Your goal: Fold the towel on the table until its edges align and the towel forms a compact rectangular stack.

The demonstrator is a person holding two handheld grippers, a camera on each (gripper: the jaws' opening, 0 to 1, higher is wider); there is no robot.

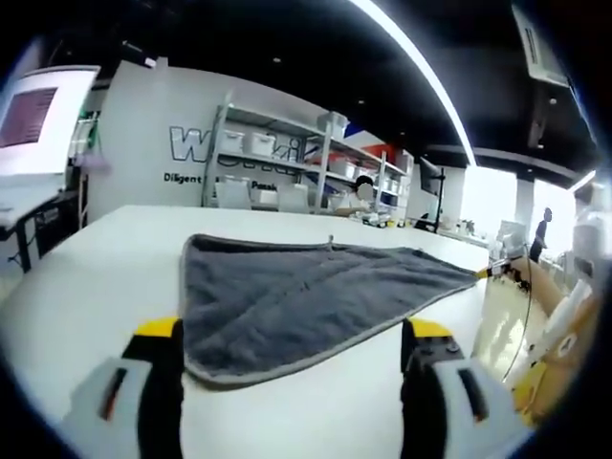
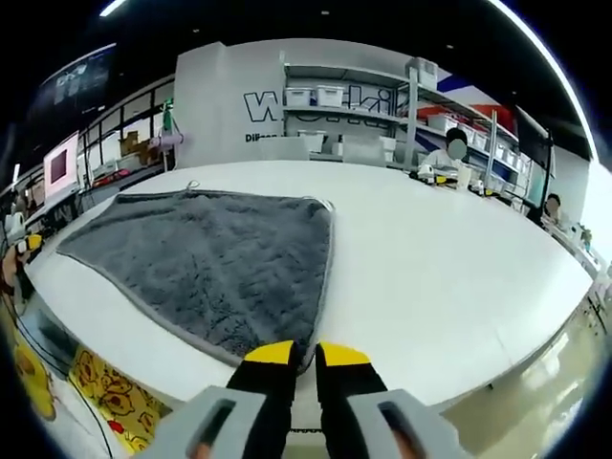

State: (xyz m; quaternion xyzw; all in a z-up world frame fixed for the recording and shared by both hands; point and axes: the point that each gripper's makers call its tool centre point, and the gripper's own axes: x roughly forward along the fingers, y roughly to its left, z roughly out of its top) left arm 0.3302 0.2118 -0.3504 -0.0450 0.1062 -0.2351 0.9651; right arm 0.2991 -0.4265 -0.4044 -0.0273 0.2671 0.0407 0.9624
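Note:
A grey towel (image 1: pixel 306 292) with a lighter hem lies spread flat on the white table (image 1: pixel 86 287), one corner pointing at me. My left gripper (image 1: pixel 293 330) hovers over that near corner, jaws wide open, nothing between the yellow fingertips (image 1: pixel 158 327). In the right gripper view the towel (image 2: pixel 210 263) reaches down to another corner, which runs in between the two yellow fingertips (image 2: pixel 271 354) of my right gripper (image 2: pixel 306 357); its jaws stand almost together on that corner. The right gripper's yellow tip (image 1: pixel 486 273) also shows at the towel's far right corner.
Metal shelves (image 1: pixel 277 163) with white bins line the back wall, and a person (image 2: pixel 449 158) sits behind the table. A monitor (image 1: pixel 38 120) stands at the left. The table's front edge (image 2: pixel 124 368) runs close to my right gripper; bare tabletop (image 2: pixel 449 258) lies right of the towel.

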